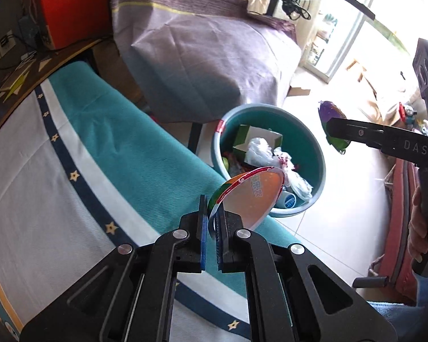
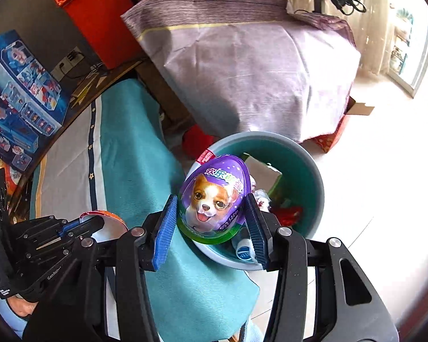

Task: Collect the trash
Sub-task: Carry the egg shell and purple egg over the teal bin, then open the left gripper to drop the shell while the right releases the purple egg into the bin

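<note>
A teal basin (image 1: 314,142) on the floor holds trash: a white-green carton (image 1: 256,138), crumpled plastic (image 1: 259,151) and wrappers. It also shows in the right wrist view (image 2: 302,168). My left gripper (image 1: 211,222) is shut on the edge of a round orange-and-silver foil lid (image 1: 251,193), held over the table edge beside the basin. My right gripper (image 2: 211,213) is shut on a purple egg-shaped package with a puppy picture (image 2: 214,196), held above the basin's near rim. The egg also shows in the left wrist view (image 1: 329,114).
A table with a teal-and-white star cloth (image 1: 100,148) lies to the left. A lilac cloth-covered bulk (image 1: 208,57) stands behind the basin, a red box (image 1: 71,2) behind the table. A toy box (image 2: 17,97) sits at the far left. Pale tiled floor (image 1: 342,199) surrounds the basin.
</note>
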`<state>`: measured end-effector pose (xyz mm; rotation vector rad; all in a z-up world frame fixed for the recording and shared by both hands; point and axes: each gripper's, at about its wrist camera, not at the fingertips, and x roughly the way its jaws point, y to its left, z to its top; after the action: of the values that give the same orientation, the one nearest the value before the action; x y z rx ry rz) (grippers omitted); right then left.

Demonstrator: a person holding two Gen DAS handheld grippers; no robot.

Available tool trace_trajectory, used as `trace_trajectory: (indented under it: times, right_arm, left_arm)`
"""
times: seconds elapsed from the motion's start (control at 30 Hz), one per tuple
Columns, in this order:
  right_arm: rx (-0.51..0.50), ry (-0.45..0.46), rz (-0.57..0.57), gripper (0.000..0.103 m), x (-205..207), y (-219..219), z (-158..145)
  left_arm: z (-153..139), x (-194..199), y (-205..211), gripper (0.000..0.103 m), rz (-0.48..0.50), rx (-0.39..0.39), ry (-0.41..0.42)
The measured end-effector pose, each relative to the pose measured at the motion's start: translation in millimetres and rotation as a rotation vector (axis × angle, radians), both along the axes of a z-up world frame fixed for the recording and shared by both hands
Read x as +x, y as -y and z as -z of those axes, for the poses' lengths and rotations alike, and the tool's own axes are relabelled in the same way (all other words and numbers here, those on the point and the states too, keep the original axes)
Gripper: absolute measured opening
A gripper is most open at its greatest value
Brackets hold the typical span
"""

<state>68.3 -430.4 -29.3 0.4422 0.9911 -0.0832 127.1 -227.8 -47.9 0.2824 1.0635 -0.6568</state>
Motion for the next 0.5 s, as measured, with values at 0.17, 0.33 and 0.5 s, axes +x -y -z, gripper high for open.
trace_trajectory:
  times: [0.17, 0.33, 0.5]
  right_arm:
    - [0.036, -0.006, 0.026, 0.046, -12.5, 20.4, 11.2]
    - [0.055, -0.012, 0.038, 0.046, -17.9, 33.0, 17.9]
    - [0.064, -0.010, 0.058, 0.046, -21.2, 45.7, 21.1]
  left_arm:
    - [6.7, -8.8, 37.1, 0.005, 0.058, 0.030, -0.005]
    - [15.8, -11.2, 67.1, 0.005, 0.090, 0.041, -0.020]
    - [25.5, -9.7, 87.5, 0.005, 0.112, 0.054, -0.042]
